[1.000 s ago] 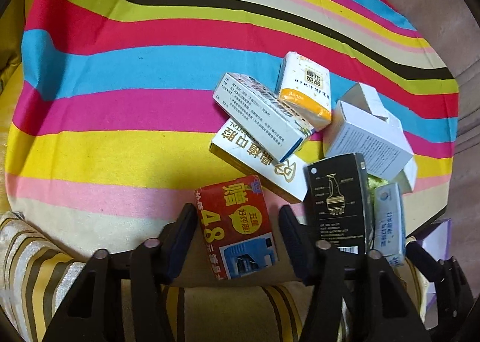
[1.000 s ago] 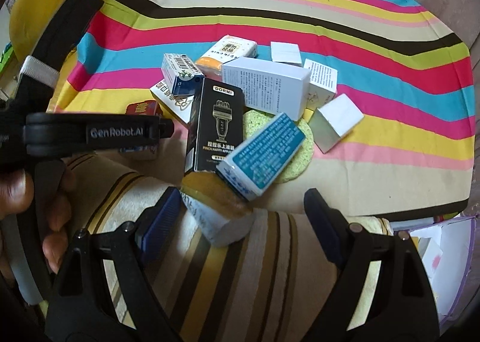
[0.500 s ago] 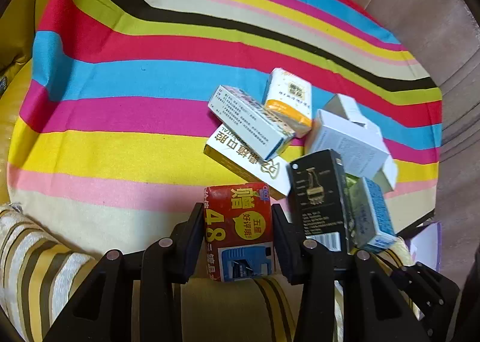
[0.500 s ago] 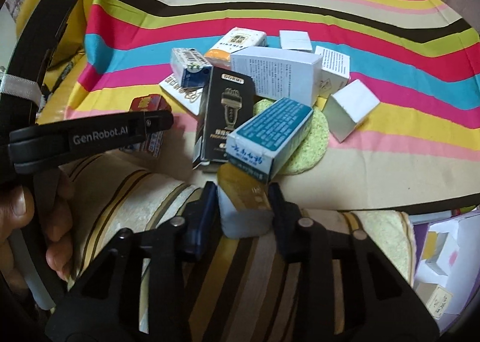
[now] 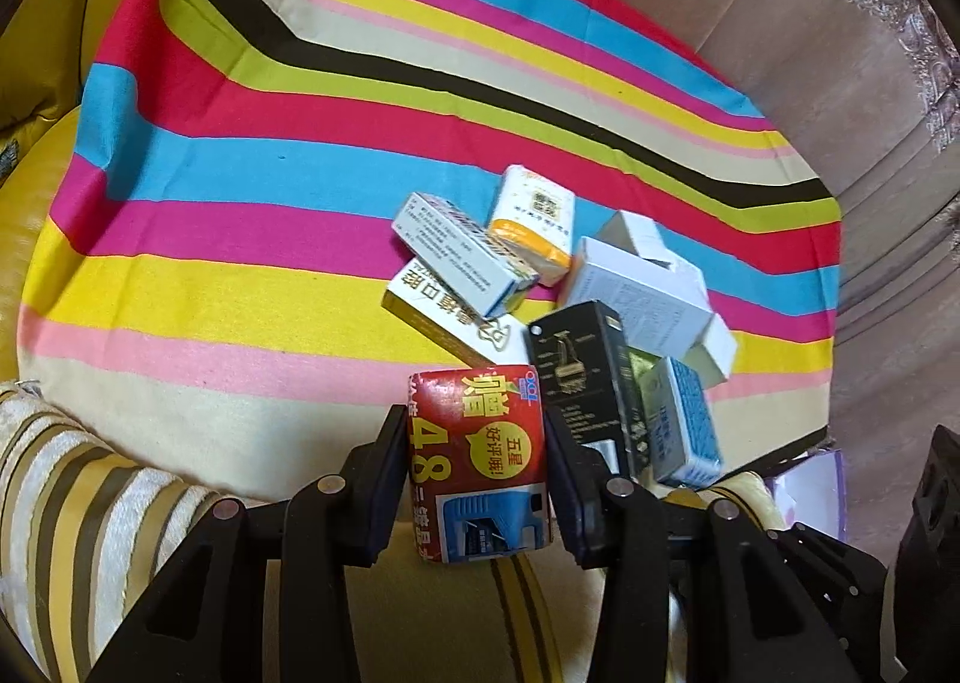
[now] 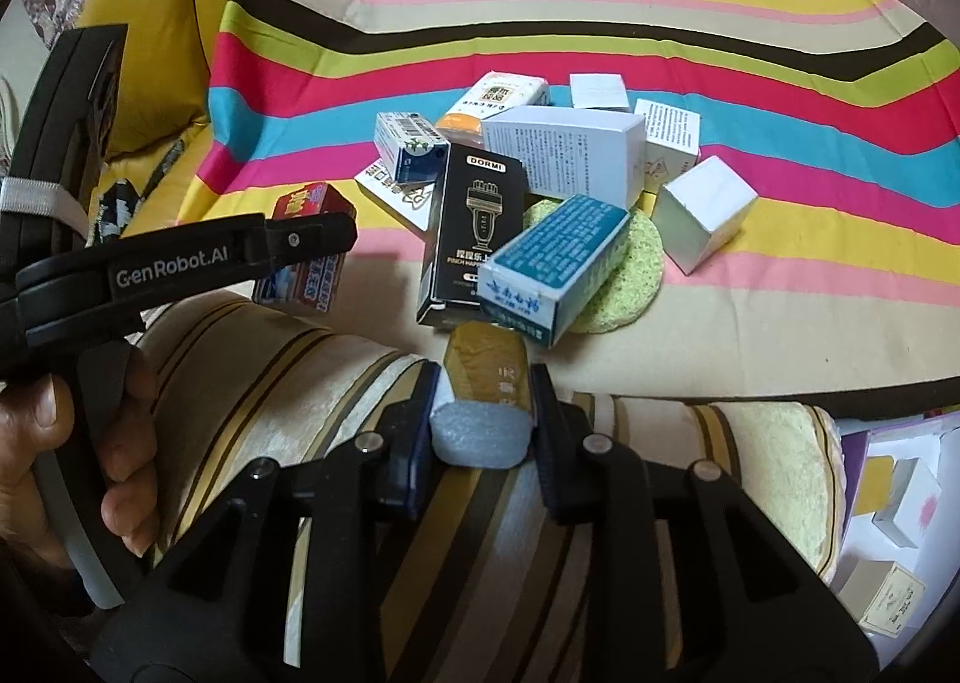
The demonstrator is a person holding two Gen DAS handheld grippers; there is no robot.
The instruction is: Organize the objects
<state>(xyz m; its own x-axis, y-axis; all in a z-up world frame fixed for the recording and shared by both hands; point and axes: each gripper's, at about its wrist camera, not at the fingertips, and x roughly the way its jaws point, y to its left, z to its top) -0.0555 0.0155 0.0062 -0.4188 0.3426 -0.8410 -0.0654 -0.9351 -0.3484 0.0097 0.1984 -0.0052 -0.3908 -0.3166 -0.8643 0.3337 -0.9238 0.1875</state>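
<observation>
Both wrist cams sit just behind their own jaws, tilted steeply down, close over the striped cloth (image 5: pixel 252 239). Shared: the box pile, black box (image 5: pixel 576 377) (image 6: pixel 474 227) included. Right view catches the left gripper (image 6: pixel 312 239) side-on.

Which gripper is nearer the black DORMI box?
Right. The right gripper, shut on a gold pack, sits just below the DORMI box; the left gripper, shut on the red box, is off to its side.

A cluster of boxes (image 6: pixel 564 155) lies on the striped cloth (image 6: pixel 600 35); the sponge (image 6: pixel 630 275) lies under the nearest 2 boxes.
</observation>
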